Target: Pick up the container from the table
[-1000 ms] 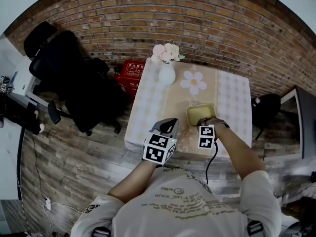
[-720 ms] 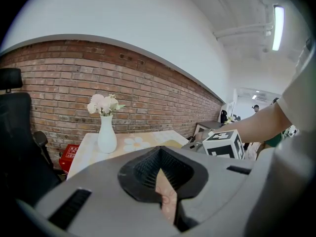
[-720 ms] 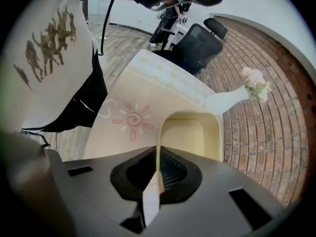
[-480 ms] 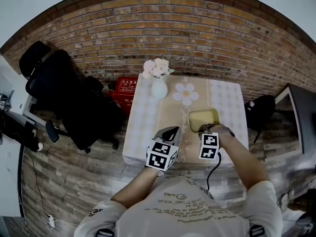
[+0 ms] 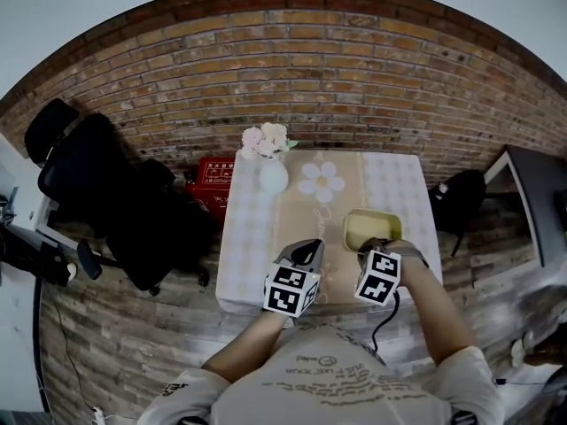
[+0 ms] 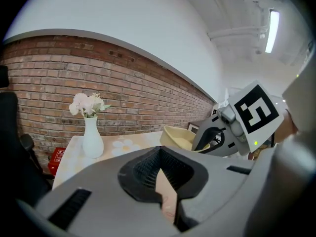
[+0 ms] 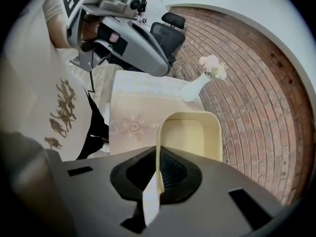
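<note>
Overhead, our right claw (image 5: 372,251) meets the container (image 5: 370,231); its own view shows the rim pinched. Our left claw (image 6: 165,191) sits closed, empty.

Cannot tell from the head view whether the container (image 5: 371,229) rests on the table (image 5: 257,237) or hangs just clear of it, with its near rim buried under the right gripper (image 5: 372,250) and the jaws there covered from above. In the left gripper view, again only partly seen, right-hand end lost behind the right gripper's grey body. Too small to read on the red box (image 5: 209,177): any of the white print, and cut short by the table's edge besides.
</note>
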